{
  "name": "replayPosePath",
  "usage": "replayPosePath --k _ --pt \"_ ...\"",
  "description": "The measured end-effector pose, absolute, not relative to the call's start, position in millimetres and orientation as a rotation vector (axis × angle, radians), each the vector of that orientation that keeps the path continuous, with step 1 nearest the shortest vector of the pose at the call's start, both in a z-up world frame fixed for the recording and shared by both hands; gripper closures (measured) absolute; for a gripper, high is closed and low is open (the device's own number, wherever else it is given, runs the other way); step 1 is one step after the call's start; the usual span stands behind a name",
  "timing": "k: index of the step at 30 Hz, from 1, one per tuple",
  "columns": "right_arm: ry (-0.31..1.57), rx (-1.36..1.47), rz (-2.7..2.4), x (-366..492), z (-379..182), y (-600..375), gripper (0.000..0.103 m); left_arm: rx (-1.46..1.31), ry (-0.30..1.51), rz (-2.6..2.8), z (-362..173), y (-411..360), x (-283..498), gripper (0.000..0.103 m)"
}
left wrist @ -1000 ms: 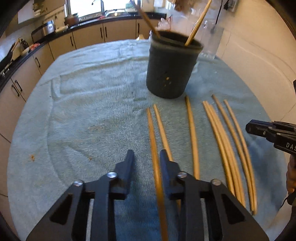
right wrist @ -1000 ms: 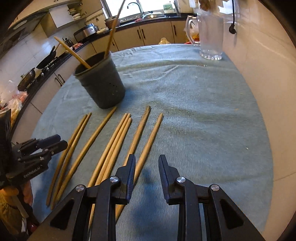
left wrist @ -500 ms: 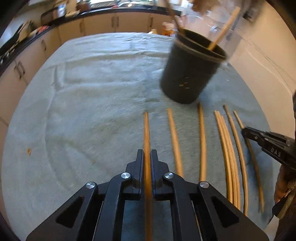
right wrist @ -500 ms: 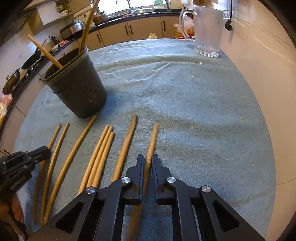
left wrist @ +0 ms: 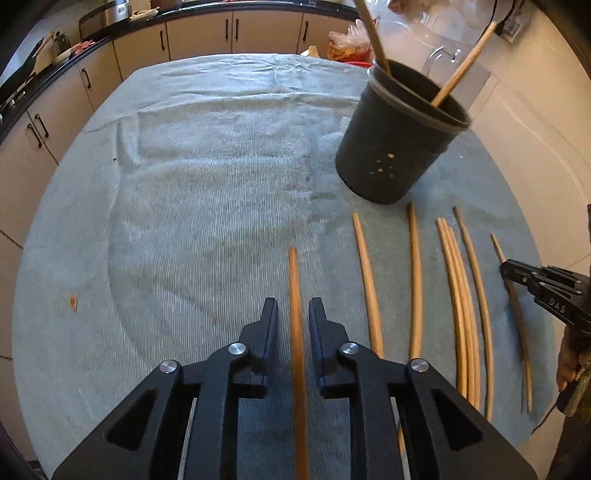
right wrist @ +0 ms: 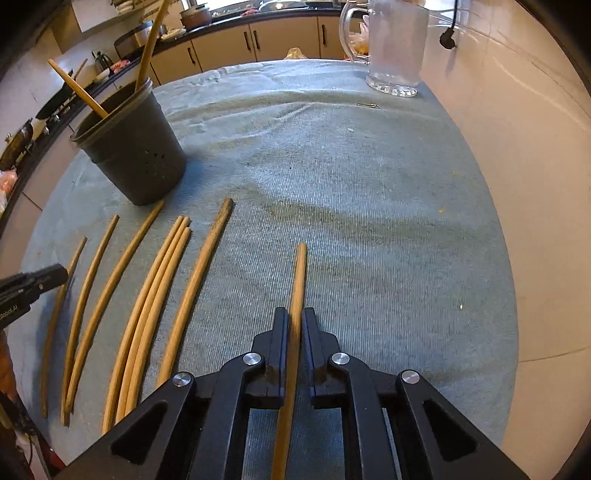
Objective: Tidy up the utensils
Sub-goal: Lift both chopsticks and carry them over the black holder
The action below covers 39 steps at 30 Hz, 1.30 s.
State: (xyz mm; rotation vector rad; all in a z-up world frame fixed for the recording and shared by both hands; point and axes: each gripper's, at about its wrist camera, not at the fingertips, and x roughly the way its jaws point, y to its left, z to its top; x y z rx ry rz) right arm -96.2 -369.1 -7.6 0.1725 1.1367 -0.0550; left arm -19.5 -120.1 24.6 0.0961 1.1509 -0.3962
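Observation:
A dark grey utensil holder stands on the towel with two wooden chopsticks leaning in it. Several more chopsticks lie side by side in front of it. My left gripper straddles the leftmost chopstick; its jaws are opening, and a thin gap shows on each side of the stick. My right gripper is shut on the rightmost chopstick, which pokes forward past the fingertips. Each gripper also shows at the edge of the other's view: right gripper, left gripper.
A grey-green towel covers the whole tabletop. A glass pitcher stands at the far right corner by the wall. Kitchen cabinets and a dark counter run behind the table.
Both grippers went from open to closed, each around a chopstick. The left jaws have since parted a little; the right stays clamped. Both hands shifted slightly sideways.

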Motion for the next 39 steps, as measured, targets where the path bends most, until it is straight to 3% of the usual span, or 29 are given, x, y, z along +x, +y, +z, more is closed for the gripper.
replayPosePath --k 12,13,14,17,30,39 --pt "1.250 0.087 -0.091 -37 -8 -364 0.095 0.142 1.140 -0.420 20 -140 -1 0.084" --pt "1.252 0.088 -0.092 -35 -8 -363 0.096 0.160 1.129 -0.424 20 -141 -3 0.087" --pt "1.245 0.091 -0.091 -36 -7 -362 0.097 0.176 1.121 -0.434 19 -143 -6 0.098" --pt "1.215 0.099 -0.085 -40 -6 -359 0.098 0.133 1.099 -0.443 27 -139 -13 0.098" --pt "0.776 0.235 -0.052 -132 99 -365 0.098 0.095 0.678 -0.455 146 -111 -99 0.098" --pt "0.600 0.205 -0.061 -196 145 -353 0.098 0.078 0.504 -0.435 176 -91 -159 0.098"
